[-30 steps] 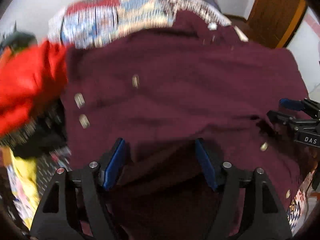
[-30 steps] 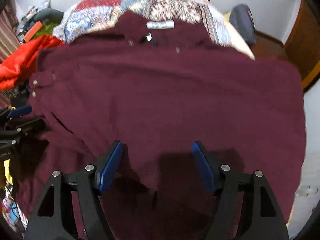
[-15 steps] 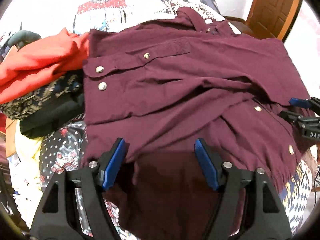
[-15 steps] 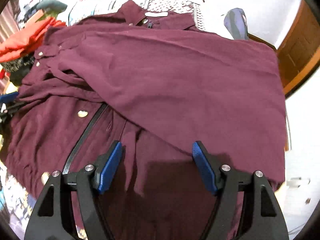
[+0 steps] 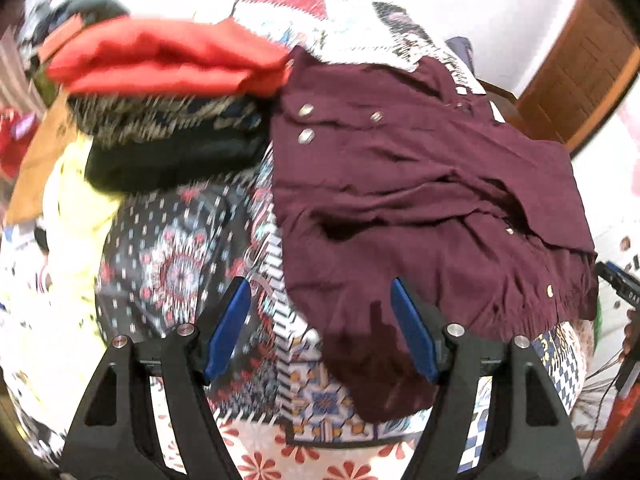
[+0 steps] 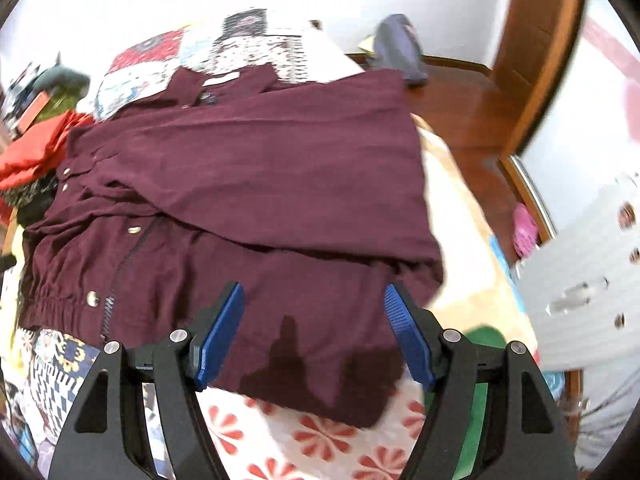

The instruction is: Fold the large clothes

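Observation:
A maroon jacket (image 5: 420, 200) with metal snaps lies folded over itself on the patterned bedspread (image 5: 176, 264). In the left wrist view its near left corner reaches down between my fingers. My left gripper (image 5: 320, 320) hovers open above that corner and the bedspread, its blue pads (image 5: 228, 328) clear of the cloth. In the right wrist view the jacket (image 6: 248, 184) shows its zip, elastic hem and collar. My right gripper (image 6: 314, 332) stands open over the jacket's near edge, holding nothing. The right gripper's tip (image 5: 616, 284) shows at the right edge of the left wrist view.
A pile with a red garment (image 5: 168, 56), dark patterned clothes (image 5: 168, 136) and a yellow cloth (image 5: 72, 216) sits left of the jacket. A wooden door (image 5: 580, 60) stands far right. Beyond the bed: a wooden frame (image 6: 472, 92), a grey-blue object (image 6: 400, 48), a white panel (image 6: 580, 272).
Both grippers have drawn back and up from the jacket, still open. The jacket now takes up less of each view, and more bedspread shows in front of it.

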Tool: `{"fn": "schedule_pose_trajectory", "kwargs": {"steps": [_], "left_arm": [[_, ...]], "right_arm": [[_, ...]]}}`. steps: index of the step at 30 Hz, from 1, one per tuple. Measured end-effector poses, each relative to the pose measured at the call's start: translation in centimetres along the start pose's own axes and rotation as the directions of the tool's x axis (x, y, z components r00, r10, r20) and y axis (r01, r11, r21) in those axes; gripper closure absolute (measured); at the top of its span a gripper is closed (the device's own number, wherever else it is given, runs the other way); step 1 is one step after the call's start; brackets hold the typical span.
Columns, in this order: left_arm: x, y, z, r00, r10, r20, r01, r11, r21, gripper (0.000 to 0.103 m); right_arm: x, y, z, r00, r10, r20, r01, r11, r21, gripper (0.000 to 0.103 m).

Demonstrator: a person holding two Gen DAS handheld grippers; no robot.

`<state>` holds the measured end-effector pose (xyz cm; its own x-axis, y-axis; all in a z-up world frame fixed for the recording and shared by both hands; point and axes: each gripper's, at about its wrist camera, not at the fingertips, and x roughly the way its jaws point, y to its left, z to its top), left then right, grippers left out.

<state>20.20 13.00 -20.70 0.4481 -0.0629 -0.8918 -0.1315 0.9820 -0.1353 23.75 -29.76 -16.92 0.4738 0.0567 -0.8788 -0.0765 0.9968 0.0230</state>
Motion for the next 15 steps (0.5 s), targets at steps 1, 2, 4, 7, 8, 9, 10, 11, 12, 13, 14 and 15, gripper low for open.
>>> {"fn": "schedule_pose_trajectory", "kwargs": {"steps": [1,2,4,7,8,9,10,11,12,13,14,15], "left_arm": [[0.2,0.5,-0.4,1.000,-0.008,-0.018,0.007,1.000,-0.020,0.031],[0.4,0.9,-0.9,0.999,-0.023,-0.038,0.021,0.999,-0.041,0.031],[1.2,1.1,-1.9,0.995,-0.069,-0.076,0.063,0.995,-0.079,0.031],[1.9,0.9,-3.4,0.984,-0.137,-0.111,0.124,0.985,-0.121,0.031],[2.1,0.7,-3.7,0.981,-0.152,-0.119,0.136,0.982,-0.128,0.031],[2.4,0.5,-4.1,0.977,-0.171,-0.127,0.153,0.979,-0.134,0.031],[2.6,0.3,-4.5,0.974,-0.185,-0.134,0.166,0.977,-0.137,0.031],[2.7,0.1,-4.7,0.971,-0.195,-0.137,0.176,0.975,-0.139,0.031],[2.9,-0.2,-4.8,0.967,-0.212,-0.141,0.191,0.971,-0.143,0.031],[3.1,-0.4,-4.9,0.967,-0.212,-0.140,0.191,0.970,-0.149,0.031],[3.2,-0.4,-4.9,0.967,-0.215,-0.138,0.193,0.969,-0.155,0.031],[3.4,-0.4,-4.9,0.965,-0.222,-0.135,0.200,0.966,-0.164,0.031]], "right_arm": [[0.0,-0.3,-0.1,1.000,-0.003,-0.001,0.003,1.000,0.017,0.034],[0.1,-0.8,-0.4,1.000,-0.005,-0.006,0.005,0.999,0.039,0.034],[0.1,-1.7,-0.9,1.000,0.000,-0.016,0.001,0.997,0.073,0.034],[0.1,-3.2,-2.0,1.000,0.000,-0.031,0.003,0.994,0.113,0.034],[0.1,-3.6,-2.4,0.999,0.004,-0.038,0.001,0.992,0.126,0.034],[0.3,-4.0,-2.8,0.999,0.013,-0.045,-0.006,0.990,0.141,0.034],[0.5,-4.4,-3.1,0.998,0.024,-0.056,-0.015,0.987,0.159,0.034],[0.7,-4.8,-3.4,0.997,0.039,-0.064,-0.027,0.983,0.180,0.034],[0.7,-5.4,-3.8,0.996,0.058,-0.071,-0.043,0.978,0.202,0.034],[1.0,-5.7,-4.0,0.994,0.078,-0.076,-0.059,0.974,0.221,0.034],[1.3,-6.0,-4.1,0.991,0.109,-0.080,-0.086,0.966,0.245,0.034],[1.5,-6.2,-4.2,0.989,0.127,-0.081,-0.102,0.960,0.259,0.034]]}}
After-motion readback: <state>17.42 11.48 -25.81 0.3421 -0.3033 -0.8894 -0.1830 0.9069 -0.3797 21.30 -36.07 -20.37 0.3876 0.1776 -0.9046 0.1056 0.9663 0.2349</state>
